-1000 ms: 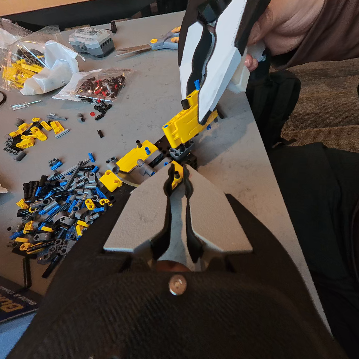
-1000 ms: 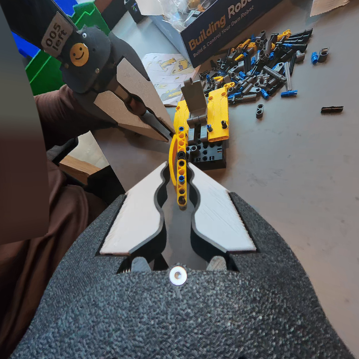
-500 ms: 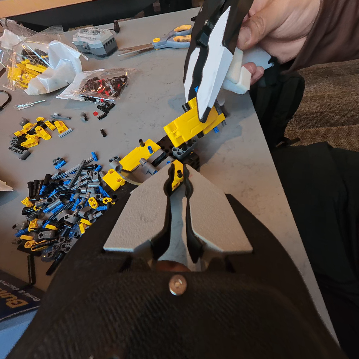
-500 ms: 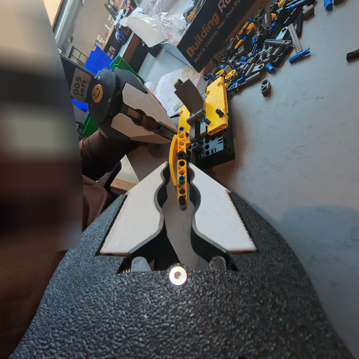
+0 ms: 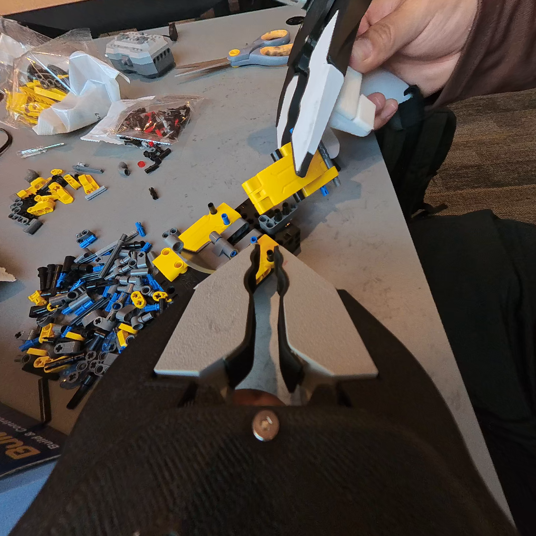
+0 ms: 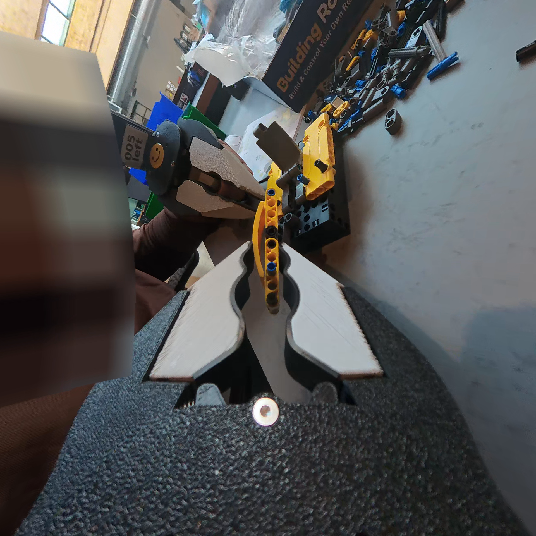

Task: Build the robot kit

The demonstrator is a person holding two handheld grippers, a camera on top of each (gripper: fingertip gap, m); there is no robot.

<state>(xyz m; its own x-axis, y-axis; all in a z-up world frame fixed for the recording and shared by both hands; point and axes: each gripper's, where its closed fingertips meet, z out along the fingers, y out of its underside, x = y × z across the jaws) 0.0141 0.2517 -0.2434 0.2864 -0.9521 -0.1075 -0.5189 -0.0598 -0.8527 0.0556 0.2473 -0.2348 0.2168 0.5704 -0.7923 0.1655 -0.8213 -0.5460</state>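
A part-built model with yellow panels, grey parts and a black base [image 5: 290,236] lies near the table's right edge. My left gripper [image 5: 265,249] is shut on a yellow piece [image 5: 264,262] at the model's near end. My right gripper [image 6: 266,245] is shut on a yellow perforated beam [image 6: 272,261] of the same model. In the left wrist view the right gripper [image 5: 293,158], in a person's hand, pinches the yellow panel [image 5: 278,182] from above. The left gripper [image 6: 256,203] shows in the right wrist view, touching the beam's far part beside the black base [image 6: 322,220].
A pile of loose blue, grey, black and yellow parts [image 5: 95,304] lies left of the model. Bags of parts [image 5: 148,121], a grey hub [image 5: 139,55] and scissors [image 5: 258,53] lie at the back. A dark box [image 6: 304,55] stands beyond. The table edge [image 5: 406,232] runs close on the right. Tip to tip, the grippers are about 5 cm apart. My right tips are roughly 35 cm from the grey hub [image 5: 139,55].
My right gripper has rolled over and swung up and right with the yellow panel, so its view of the table tilts steeply. My left gripper has stayed shut in place.
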